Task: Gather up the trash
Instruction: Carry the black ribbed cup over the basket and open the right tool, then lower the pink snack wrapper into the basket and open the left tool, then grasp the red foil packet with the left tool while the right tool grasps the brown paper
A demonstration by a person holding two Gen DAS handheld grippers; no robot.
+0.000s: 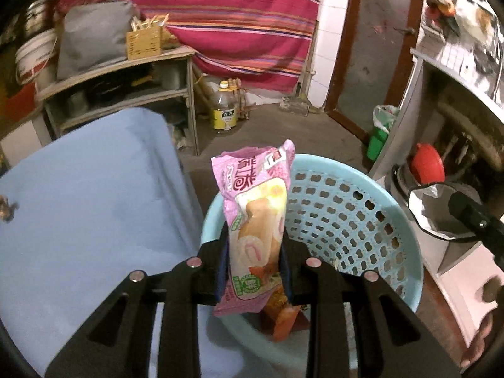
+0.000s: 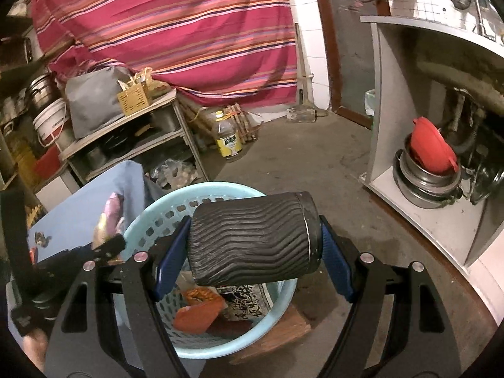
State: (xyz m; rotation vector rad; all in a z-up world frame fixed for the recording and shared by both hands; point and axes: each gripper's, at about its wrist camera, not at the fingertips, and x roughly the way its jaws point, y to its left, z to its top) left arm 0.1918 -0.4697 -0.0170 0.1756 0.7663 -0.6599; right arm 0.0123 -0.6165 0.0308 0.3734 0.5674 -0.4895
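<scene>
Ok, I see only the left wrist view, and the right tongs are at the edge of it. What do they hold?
Observer: The right tongs are shut on a black ribbed cup. It lies sideways between the blue pads, above the basket.
Operator: And the basket's bottom? My view is partly blocked.
Observer: A black-and-white patterned packet lies next to an orange wrapper.
Operator: Am I over it already?
Observer: From the right side, the left tongs with the pink wrapper are at the basket's left rim; I cannot tell if they are inside it.
</scene>
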